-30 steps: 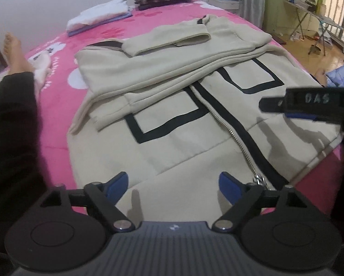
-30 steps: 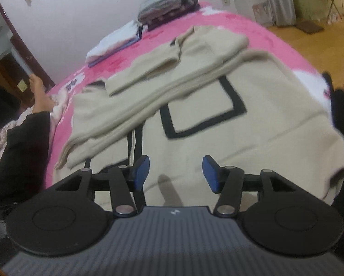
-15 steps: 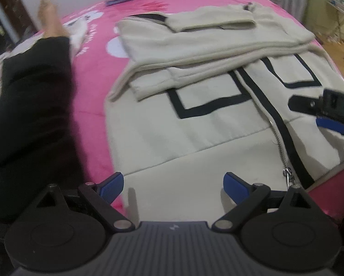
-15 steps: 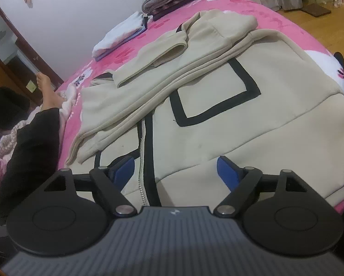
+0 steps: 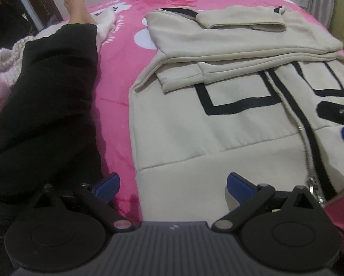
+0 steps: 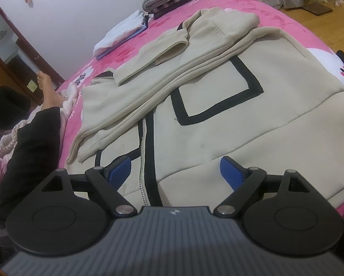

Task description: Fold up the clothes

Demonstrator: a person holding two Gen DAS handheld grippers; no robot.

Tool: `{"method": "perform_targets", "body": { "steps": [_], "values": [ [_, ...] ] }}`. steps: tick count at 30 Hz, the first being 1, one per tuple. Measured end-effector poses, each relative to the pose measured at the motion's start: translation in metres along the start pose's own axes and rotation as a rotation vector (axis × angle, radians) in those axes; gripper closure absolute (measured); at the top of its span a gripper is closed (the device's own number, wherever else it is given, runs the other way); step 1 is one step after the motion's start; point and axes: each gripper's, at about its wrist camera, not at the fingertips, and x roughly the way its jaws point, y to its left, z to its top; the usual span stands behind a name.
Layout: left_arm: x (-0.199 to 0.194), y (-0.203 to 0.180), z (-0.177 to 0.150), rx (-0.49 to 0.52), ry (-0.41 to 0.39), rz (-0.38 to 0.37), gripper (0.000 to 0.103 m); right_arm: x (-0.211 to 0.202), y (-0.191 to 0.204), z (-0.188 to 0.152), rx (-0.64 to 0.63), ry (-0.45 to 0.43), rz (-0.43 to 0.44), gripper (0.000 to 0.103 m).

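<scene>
Left wrist view: cream zip jacket spread on the pink bed, sleeves and hood already folded in across the chest, bottom hem nearest the camera. Left gripper wide and opening further, poised over the hem's left corner, nothing pressed between the pads; one pad over pink bedding, the other over cloth. Right gripper likewise opening, straddling the zipper near the hem, no cloth pinched yet.

Likely next: grabbing the hem at both corners and carrying it up over the chest. Risks from here:

- Pinching the pink blanket along with the hem on the left, given how that gripper sits half off the jacket.
- Catching only the top layer on the right, so the front panel lifts and the back stays flat.
- Snagging the metal zipper pull instead of cloth, giving a slippery hold.
- Uneven lift dragging the folded sleeves loose.
- Bumping the leg in black trousers lying just beside the jacket.

Hem edge directly under the gripper bodies hidden, so probably flat, but hard to confirm.
</scene>
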Motion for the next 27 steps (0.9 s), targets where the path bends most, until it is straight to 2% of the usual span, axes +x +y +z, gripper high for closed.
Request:
{"method": "perform_targets", "body": {
  "steps": [4,11,14,18,21,24,27],
  "values": [
    [0.014,0.007,0.010,-0.044,0.002,0.052,0.003,0.002,0.001,-0.001,-0.015,0.001,-0.007,0.016],
    [0.027,0.019,0.019,-0.097,0.046,0.044,0.003,0.006,0.009,-0.003,-0.074,0.005,-0.024,0.011],
    [0.024,0.025,0.022,-0.097,0.066,-0.007,0.003,0.000,0.011,-0.001,-0.068,-0.012,-0.020,0.011],
    [0.014,0.045,0.035,-0.130,0.085,-0.151,0.003,-0.017,0.010,0.001,0.042,-0.014,0.053,0.011],
    [0.002,0.064,0.051,-0.190,0.059,-0.224,0.003,-0.024,0.006,-0.013,0.222,0.076,0.169,0.011],
    [-0.009,0.081,0.069,-0.223,0.029,-0.272,0.003,-0.021,0.010,-0.037,0.325,0.201,0.259,0.011],
    [-0.016,0.087,0.078,-0.238,0.010,-0.293,0.003,-0.011,0.014,-0.058,0.406,0.307,0.309,0.011]
  ]
}}
